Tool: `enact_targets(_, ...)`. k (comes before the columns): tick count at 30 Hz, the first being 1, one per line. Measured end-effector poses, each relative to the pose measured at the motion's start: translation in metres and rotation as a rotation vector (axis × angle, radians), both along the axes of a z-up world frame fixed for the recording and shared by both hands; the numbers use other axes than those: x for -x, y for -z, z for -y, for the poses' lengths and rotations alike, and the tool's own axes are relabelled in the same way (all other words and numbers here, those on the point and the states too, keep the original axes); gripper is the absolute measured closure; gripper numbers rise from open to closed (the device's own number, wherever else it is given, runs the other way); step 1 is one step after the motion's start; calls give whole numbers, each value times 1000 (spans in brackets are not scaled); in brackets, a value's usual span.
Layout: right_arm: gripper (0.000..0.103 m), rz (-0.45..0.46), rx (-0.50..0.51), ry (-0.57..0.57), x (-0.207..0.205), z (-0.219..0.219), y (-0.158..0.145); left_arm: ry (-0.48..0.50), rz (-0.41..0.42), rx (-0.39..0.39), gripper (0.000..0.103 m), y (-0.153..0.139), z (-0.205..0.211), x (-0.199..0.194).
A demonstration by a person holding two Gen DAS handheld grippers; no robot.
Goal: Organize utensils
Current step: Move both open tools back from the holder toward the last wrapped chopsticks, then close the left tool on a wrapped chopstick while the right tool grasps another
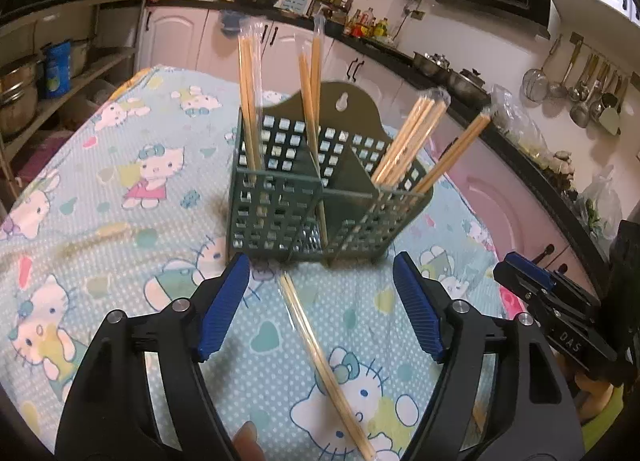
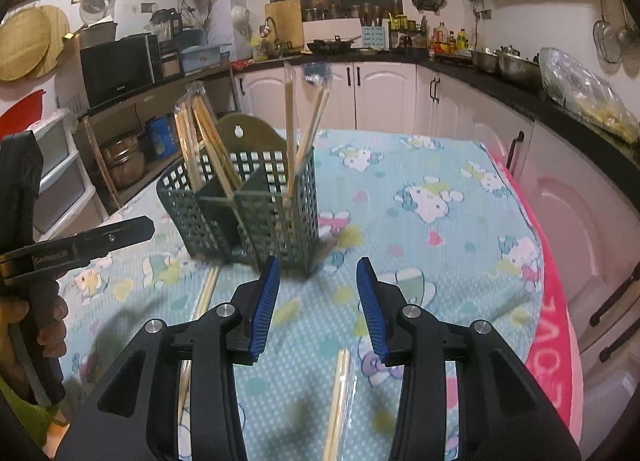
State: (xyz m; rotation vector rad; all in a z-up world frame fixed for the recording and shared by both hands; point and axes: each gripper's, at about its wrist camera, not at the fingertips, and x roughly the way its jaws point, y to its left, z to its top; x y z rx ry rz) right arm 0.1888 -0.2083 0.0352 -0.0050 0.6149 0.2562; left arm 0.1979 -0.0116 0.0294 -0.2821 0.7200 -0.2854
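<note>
A dark green slotted utensil holder [image 1: 280, 209] [image 2: 256, 217] stands on the cartoon-cat tablecloth [image 1: 132, 189]. Several wrapped wooden chopstick pairs [image 1: 250, 101] [image 2: 292, 133] lean upright in its compartments. My left gripper [image 1: 320, 273] is open just in front of the holder, and a wrapped chopstick pair [image 1: 320, 357] lies flat on the cloth between its jaws without touching the pads. My right gripper [image 2: 318, 273] is open too, low over the cloth. Another chopstick pair [image 2: 338, 393] lies on the cloth below and between its fingers, untouched.
The right gripper [image 1: 516, 273] shows at the right edge of the left wrist view. The left gripper [image 2: 144, 229], with the hand on it, is at the left of the right wrist view. A pink towel [image 2: 552, 321] drapes the table's right edge. Kitchen counters [image 2: 460, 65] run behind and to the right.
</note>
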Motion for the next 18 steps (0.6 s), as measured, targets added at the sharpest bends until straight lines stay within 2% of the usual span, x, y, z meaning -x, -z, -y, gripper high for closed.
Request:
enact_targets(11,63,-79,19,0,11,10,28,28,-95,-16,36,34,15,-4)
enact_targets(18,63,-198,59,-28,5,10,60,50,-168,-21,49,56,24,-13)
